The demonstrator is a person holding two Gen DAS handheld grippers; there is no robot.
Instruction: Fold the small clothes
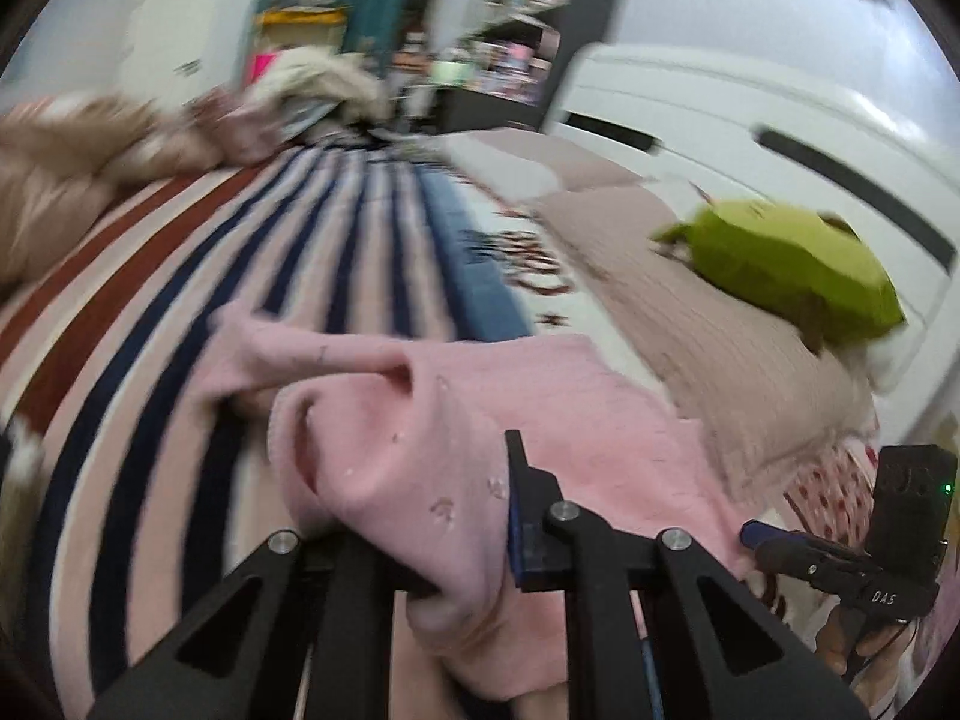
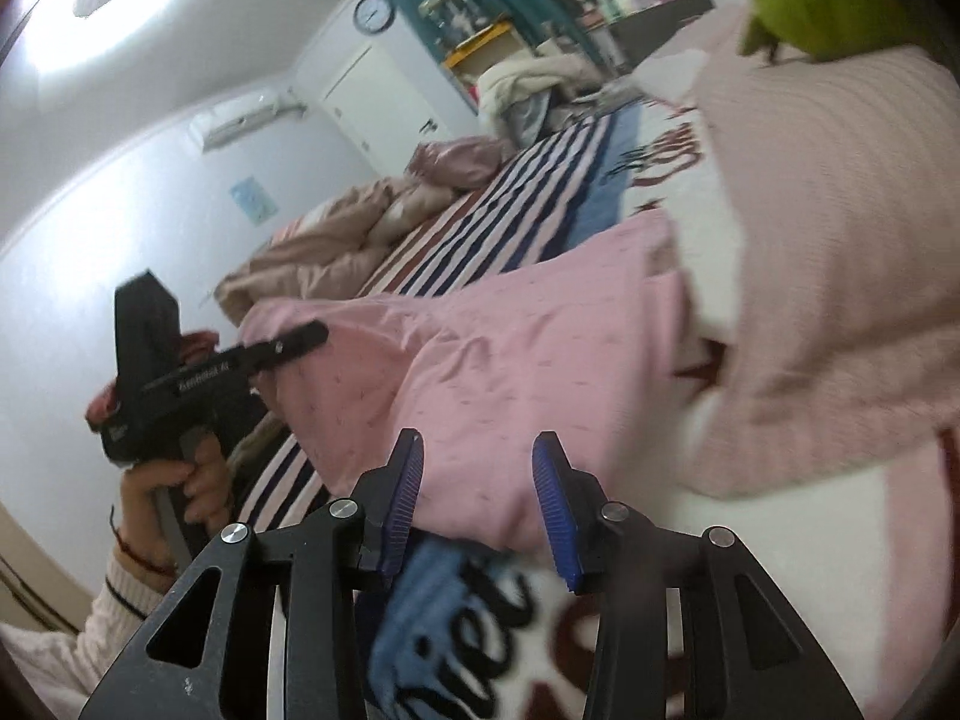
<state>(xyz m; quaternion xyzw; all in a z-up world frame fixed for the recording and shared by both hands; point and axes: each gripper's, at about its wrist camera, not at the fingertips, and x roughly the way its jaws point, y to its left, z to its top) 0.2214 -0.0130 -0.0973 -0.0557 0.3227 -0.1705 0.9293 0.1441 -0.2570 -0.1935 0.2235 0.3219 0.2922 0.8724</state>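
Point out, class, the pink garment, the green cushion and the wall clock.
pink garment (image 2: pixel 528 360): right wrist view, middle of its flat panel.
green cushion (image 1: pixel 786 264): left wrist view, its top face.
wall clock (image 2: pixel 373 13): right wrist view, its dial.

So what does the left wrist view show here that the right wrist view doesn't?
Only the left wrist view shows the left gripper up close, its jaws clamped on a bunched fold of the pink garment, and the wardrobe doors behind the bed.

Only the right wrist view shows the right gripper with jaws open, just short of the garment's edge, plus the wall clock, the air conditioner and the ceiling light.

Both show the pink garment, the striped bedsheet, the green cloth item and the ribbed pink pillow.
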